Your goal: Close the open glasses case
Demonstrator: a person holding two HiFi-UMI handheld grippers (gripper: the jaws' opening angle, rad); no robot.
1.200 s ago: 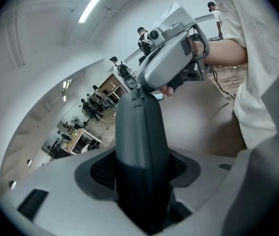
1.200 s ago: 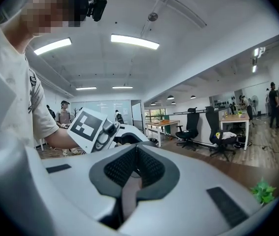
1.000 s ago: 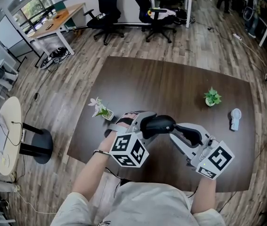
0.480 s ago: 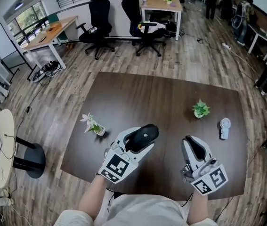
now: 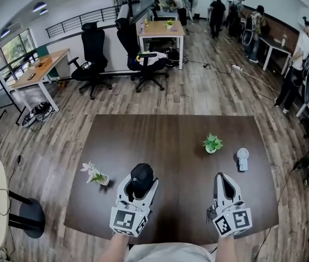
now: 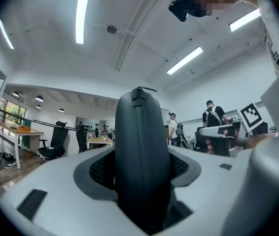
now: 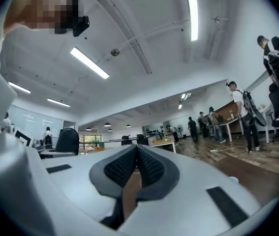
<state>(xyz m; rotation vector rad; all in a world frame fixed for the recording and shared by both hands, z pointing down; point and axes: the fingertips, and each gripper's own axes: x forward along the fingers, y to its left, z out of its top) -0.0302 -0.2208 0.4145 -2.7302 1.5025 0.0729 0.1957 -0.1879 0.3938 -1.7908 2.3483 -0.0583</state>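
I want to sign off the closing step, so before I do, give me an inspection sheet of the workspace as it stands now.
Surface: dark wooden table, no damage seen.
Job's things: black glasses case looks shut, its seam closed along the edge.
Clutter: white-flowered pot plant at left; green pot plant and white handheld fan at right.
Grippers: left gripper clamped on the case; right gripper jaws have just closed, nothing between them.
Cables: nothing seen on the table; a cable on the floor beyond, a bundle under the left desk.
Surroundings: office chairs, desks, people standing far back.
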